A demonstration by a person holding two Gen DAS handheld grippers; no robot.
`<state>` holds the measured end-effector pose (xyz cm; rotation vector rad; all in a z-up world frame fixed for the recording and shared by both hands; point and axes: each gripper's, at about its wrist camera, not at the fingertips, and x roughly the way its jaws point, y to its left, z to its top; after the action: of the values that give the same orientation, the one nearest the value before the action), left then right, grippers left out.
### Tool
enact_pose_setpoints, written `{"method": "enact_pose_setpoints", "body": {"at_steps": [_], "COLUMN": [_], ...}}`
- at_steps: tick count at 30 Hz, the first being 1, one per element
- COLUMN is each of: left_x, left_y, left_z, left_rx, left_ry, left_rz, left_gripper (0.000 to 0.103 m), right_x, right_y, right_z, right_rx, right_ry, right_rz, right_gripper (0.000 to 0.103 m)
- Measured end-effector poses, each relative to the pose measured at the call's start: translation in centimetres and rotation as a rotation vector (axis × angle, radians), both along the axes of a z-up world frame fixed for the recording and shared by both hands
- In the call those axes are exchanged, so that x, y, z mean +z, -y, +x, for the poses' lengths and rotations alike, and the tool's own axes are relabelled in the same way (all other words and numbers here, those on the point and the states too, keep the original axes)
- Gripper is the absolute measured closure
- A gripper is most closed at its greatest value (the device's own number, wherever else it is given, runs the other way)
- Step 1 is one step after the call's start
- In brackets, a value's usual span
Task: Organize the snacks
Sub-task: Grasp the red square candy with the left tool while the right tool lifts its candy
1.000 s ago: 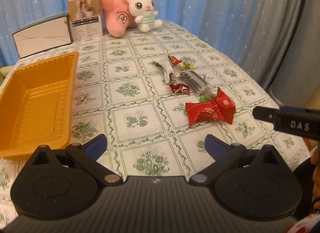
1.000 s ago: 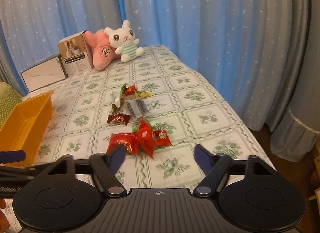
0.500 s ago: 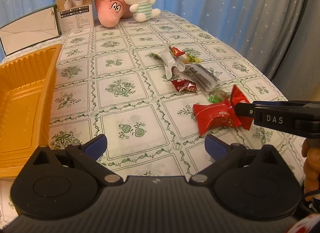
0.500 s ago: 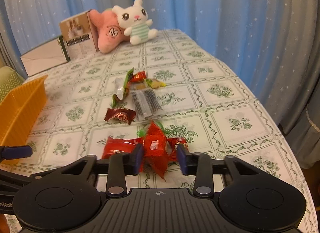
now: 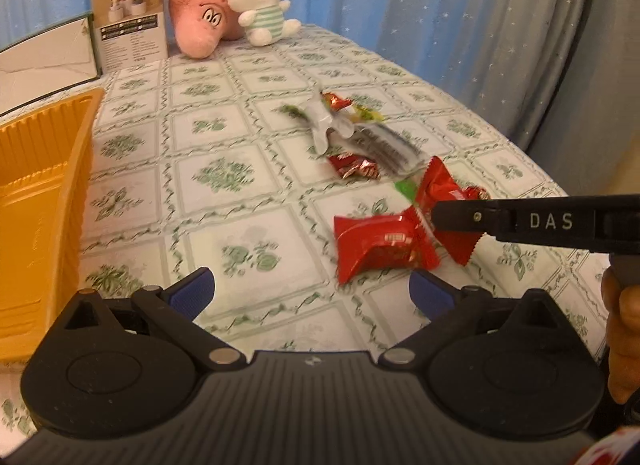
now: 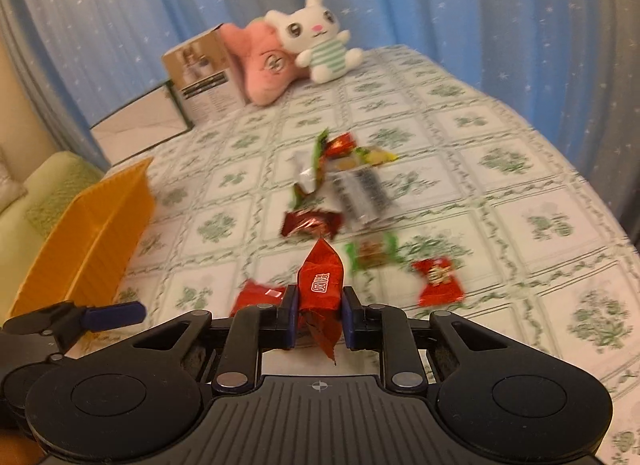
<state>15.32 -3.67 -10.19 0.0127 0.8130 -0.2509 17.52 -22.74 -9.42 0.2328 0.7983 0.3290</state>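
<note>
My right gripper [image 6: 319, 315] is shut on a red snack packet [image 6: 321, 285] and holds it above the table; in the left wrist view the packet [image 5: 438, 189] sticks out of the right gripper's black finger. Another red packet [image 5: 380, 243] lies just ahead of my left gripper [image 5: 312, 293], which is open and empty. More wrapped snacks [image 5: 360, 137] lie in a loose pile mid-table, also seen in the right wrist view [image 6: 340, 181]. An orange tray [image 5: 36, 193] sits at the left.
A pink plush [image 5: 196, 21] and a white bunny plush [image 5: 260, 1] stand at the far end beside a printed box [image 5: 128, 31] and a flat white box [image 5: 44, 65]. Blue curtains hang behind. The table edge curves away on the right.
My right gripper closed on the red packet and lifted it off the table. Two small snacks beneath it are now uncovered. My left gripper stayed open and drifted slightly.
</note>
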Motion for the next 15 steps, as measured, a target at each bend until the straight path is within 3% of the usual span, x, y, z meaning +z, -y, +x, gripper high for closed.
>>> {"method": "enact_pose_setpoints", "body": {"at_steps": [3, 10, 15], "left_x": [0.0, -0.4, -1.1], "left_y": [0.7, 2.6, 3.8], "left_z": [0.8, 2.1, 2.6], "left_rx": [-0.027, -0.025, -0.008], "left_ry": [0.007, -0.006, -0.002], "left_rz": [-0.028, -0.086, -0.082], "left_gripper": [0.000, 0.017, 0.029], "right_x": [0.4, 1.1, 0.9], "right_y": [0.9, 2.0, 2.3], "right_z": [-0.3, -0.9, -0.8], "right_rx": [-0.056, -0.121, -0.136], "right_ry": [0.021, 0.062, 0.049], "right_rz": [-0.019, -0.026, -0.031], "right_gripper": [0.081, 0.081, 0.081]}}
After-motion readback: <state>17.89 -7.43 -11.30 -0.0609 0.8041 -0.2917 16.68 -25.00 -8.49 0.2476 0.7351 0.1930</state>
